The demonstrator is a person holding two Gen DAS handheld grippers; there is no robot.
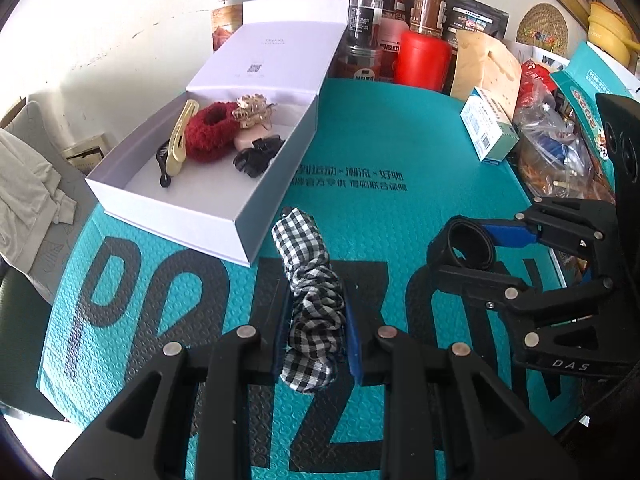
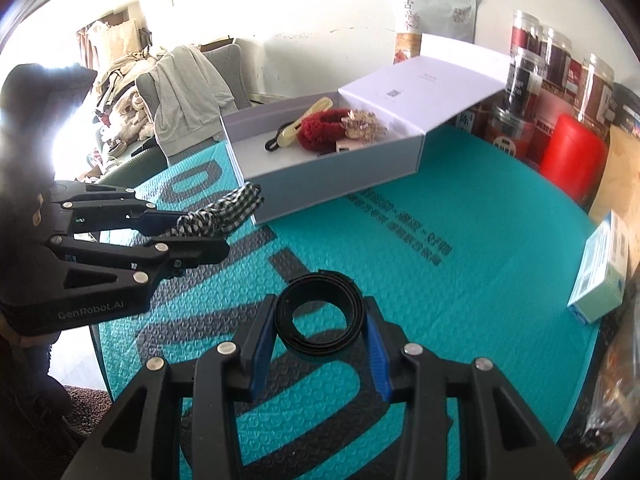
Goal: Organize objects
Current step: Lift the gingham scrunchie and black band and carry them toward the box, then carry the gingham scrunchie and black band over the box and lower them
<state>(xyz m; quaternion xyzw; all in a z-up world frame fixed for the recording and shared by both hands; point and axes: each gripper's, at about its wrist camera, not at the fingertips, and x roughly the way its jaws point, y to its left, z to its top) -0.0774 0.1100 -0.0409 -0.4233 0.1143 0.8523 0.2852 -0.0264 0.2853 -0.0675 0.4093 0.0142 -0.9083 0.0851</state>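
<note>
In the left wrist view, the left gripper (image 1: 316, 344) is closed on a black-and-white checked scrunchie (image 1: 310, 296), its blue pads pressing both sides, and the fabric sticks out past the fingertips toward the far side. Just beyond it, to the left, an open white box (image 1: 256, 216) sits on the teal mat (image 1: 400, 220). Inside the box lie a red fuzzy scrunchie (image 1: 210, 132), a yellow hair clip (image 1: 180, 140), a gold flower clip (image 1: 254, 110), a black claw clip (image 1: 258, 156) and a thin black hair tie (image 1: 164, 168). The right gripper (image 1: 480, 248) comes in from the right side, closed on a rolled black band (image 1: 470, 246). Jars (image 1: 364, 20) and a red canister (image 1: 420, 60) stand along the far edge, and a small teal carton (image 1: 490, 128) lies at the right.

In the right wrist view, the right gripper (image 2: 320, 344) grips the rolled black band (image 2: 320, 316) between its blue pads, held above the mat (image 2: 480, 280). The left gripper (image 2: 200, 228) is at the left, clamped on the checked scrunchie (image 2: 224, 212), whose end is just beside the near left corner of the white box (image 2: 340, 188). The red scrunchie (image 2: 324, 128) and the yellow clip (image 2: 308, 114) show inside the box. The red canister (image 2: 572, 156) stands at the far right.
</note>
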